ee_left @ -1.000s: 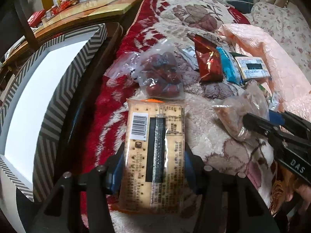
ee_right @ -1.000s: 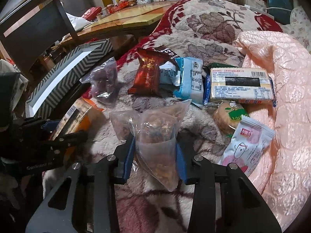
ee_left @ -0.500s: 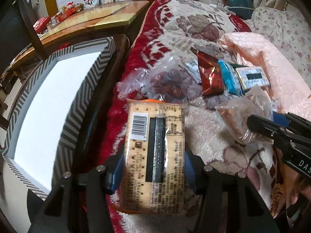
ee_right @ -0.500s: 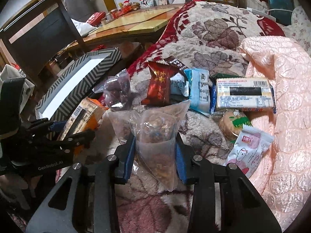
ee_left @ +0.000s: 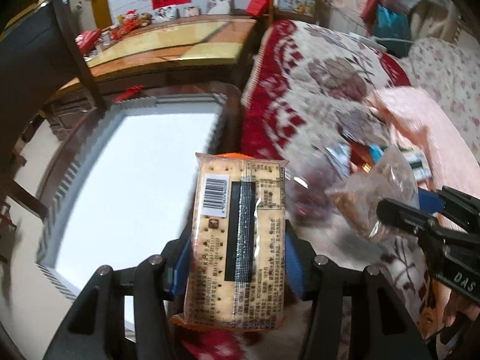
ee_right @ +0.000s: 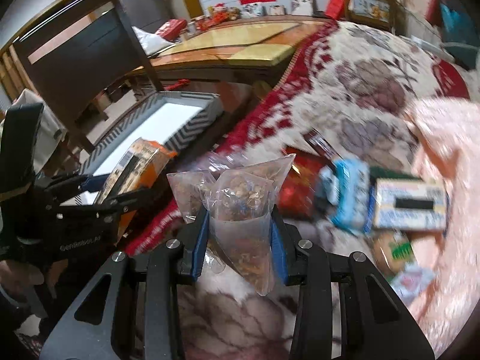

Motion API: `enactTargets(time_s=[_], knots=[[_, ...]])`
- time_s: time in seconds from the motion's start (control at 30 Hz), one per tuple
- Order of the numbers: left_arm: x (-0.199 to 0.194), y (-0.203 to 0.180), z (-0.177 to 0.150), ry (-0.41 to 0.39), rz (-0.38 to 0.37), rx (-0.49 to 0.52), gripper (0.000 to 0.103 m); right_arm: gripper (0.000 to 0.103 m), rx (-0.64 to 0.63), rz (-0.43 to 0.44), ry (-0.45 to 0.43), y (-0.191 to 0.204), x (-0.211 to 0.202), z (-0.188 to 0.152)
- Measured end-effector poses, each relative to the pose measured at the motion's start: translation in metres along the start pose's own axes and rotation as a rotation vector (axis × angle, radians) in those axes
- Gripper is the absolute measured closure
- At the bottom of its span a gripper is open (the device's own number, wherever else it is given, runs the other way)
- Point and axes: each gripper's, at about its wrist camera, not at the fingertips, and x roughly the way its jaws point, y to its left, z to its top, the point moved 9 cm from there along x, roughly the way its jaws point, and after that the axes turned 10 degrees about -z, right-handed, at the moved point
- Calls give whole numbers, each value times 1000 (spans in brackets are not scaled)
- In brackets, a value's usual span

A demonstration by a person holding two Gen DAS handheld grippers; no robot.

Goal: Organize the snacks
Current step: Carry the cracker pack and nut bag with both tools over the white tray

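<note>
Two handheld claws carry snacks from a blanket-covered bed toward a chevron-rimmed box standing off the bed's left edge. The left claw is clamped on a cracker pack, squeezing its long sides between blue pads so that the flat pack points straight forward, barcode up, over the gap between the bed's edge and the box's white floor. That hold looks chosen to let the pack drop flat once the pads part.

The right claw is closed around the lower half of a clear bag of nuts, whose loose top flares above the pads; gripping low keeps the contents from sagging out of reach. It hangs above the blanket near the bed's left edge, just behind the left claw.

Waiting on the blanket toward the bed's right side are a red packet, a blue packet and a pale box of biscuits, with smaller wrapped snacks nearer the camera, blurred. The chevron-rimmed box appears to hold nothing yet, so sorting seems barely begun. The crackers look likely to go in first, the nuts after.
</note>
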Motion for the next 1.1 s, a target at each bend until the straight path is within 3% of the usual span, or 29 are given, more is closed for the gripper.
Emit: enactTargets(time_s=[0.33, 0.7, 1.1], knots=[[-7, 78, 33, -14, 66, -83, 47, 67, -91, 73, -6, 59, 28, 47], [24, 159, 53, 29, 140, -221, 47, 67, -167, 140, 13, 121, 85, 102], [57, 194, 37, 123, 172, -277, 46, 67, -229, 140, 120, 155, 148, 102]])
